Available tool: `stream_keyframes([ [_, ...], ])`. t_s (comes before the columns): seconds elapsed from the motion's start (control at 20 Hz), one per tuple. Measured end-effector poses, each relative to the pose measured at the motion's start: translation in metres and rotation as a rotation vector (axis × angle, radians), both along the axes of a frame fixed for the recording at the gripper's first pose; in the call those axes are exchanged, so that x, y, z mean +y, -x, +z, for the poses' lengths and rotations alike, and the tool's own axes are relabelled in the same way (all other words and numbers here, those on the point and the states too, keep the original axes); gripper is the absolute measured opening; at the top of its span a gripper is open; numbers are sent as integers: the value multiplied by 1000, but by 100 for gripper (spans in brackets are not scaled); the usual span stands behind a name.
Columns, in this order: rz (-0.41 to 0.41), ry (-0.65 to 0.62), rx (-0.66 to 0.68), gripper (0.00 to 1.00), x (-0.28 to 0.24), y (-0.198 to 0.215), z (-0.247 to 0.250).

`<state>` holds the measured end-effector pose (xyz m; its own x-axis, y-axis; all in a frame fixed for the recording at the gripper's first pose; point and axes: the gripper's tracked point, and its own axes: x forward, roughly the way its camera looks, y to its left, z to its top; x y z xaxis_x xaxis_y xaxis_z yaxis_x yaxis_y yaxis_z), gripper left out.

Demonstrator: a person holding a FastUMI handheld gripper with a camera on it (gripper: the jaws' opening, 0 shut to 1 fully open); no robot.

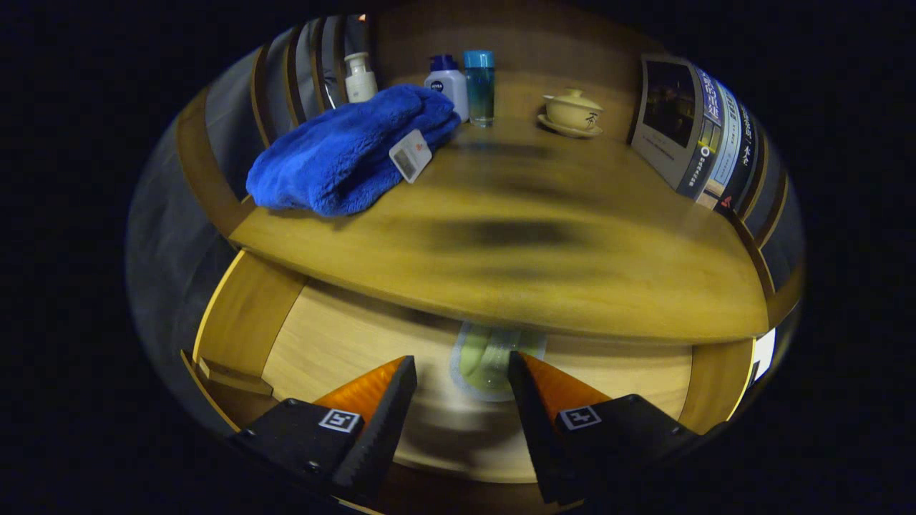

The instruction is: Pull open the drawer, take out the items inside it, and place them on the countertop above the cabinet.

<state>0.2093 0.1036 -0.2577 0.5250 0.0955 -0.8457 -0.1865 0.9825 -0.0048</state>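
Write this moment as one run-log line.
drawer: open | tool: open, above drawer | round pale-green clear-rimmed item: inside, between fingers | folded blue fleece towel: on wooden countertop

A folded towel (343, 154) lies on the countertop (515, 243), upper left; bottles (465, 86) behind it; a lidded teacup (572, 111) right; the open drawer (343, 343) below.

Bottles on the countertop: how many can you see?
3, all at the back of the countertop: a pump bottle behind the blue towel, a white bottle, and a clear blue-capped bottle beside it. The towel may hide more.
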Motion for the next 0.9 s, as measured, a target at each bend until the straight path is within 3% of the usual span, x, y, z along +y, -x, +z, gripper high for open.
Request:
stream_keyframes([
  [0.15, -30, -7, 37, 72, -6, 5, -9],
  [0.3, -53, -63, 66, 38, -7, 10, -12],
  [0.35, -70, -80, 70, 38, -8, 11, -12],
  [0.45, -72, -108, 84, 18, -7, 17, -11],
  [0.9, -4, -147, 2, 9, 1, 35, 19],
])
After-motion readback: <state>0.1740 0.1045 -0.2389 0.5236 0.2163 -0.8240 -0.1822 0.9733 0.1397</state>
